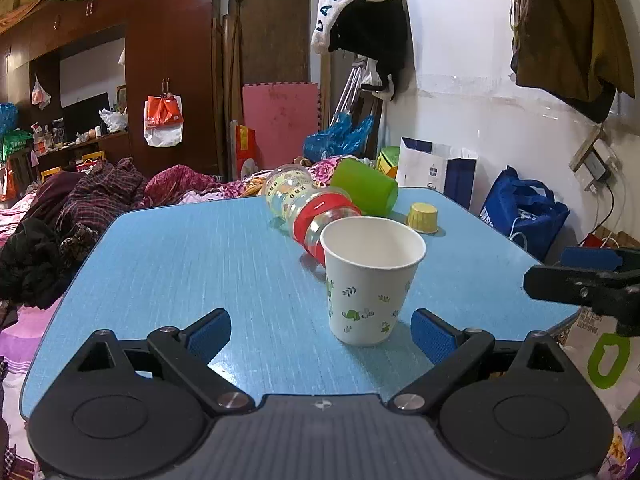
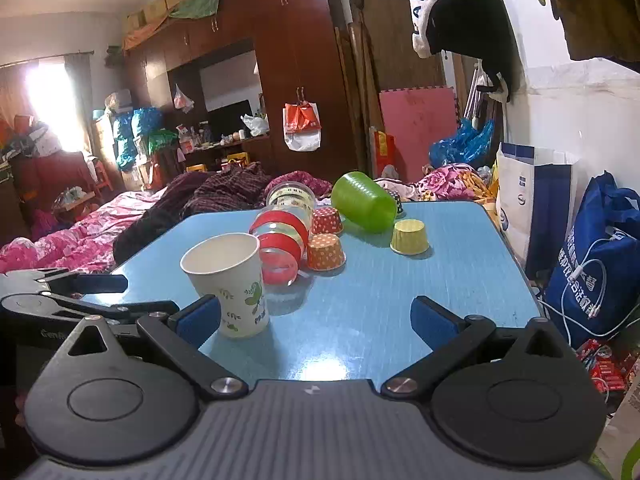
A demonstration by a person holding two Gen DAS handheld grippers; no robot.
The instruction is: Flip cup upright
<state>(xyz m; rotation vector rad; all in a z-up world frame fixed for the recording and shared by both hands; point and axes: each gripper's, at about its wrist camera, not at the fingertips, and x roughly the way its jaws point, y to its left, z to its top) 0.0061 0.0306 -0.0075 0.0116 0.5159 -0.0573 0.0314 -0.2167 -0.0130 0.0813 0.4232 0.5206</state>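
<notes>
On table (image 1: 180,264), gripper (image 1: 320,332) wide open, empty

A dark reddish-brown wooden wardrobe (image 2: 296,64) with tall doors fills the far wall, with cardboard boxes and green cloth piled on its top. An open niche beside it holds a dark flat television screen (image 2: 229,118) above a cluttered shelf. At the far left a bright window (image 2: 52,108) washes out in daylight. A bed with a pink floral quilt (image 2: 72,236) lies heaped with dark checked clothes. A pink foam mat (image 2: 418,128) leans against brown wooden boards in the corner. The white-painted right wall (image 1: 460,52) carries a white hooded garment (image 1: 356,4) with blue lettering on a hook. The light-blue grained table (image 1: 192,264) stands in front, a blue fabric tote bag (image 2: 596,264) near its right side.
</notes>
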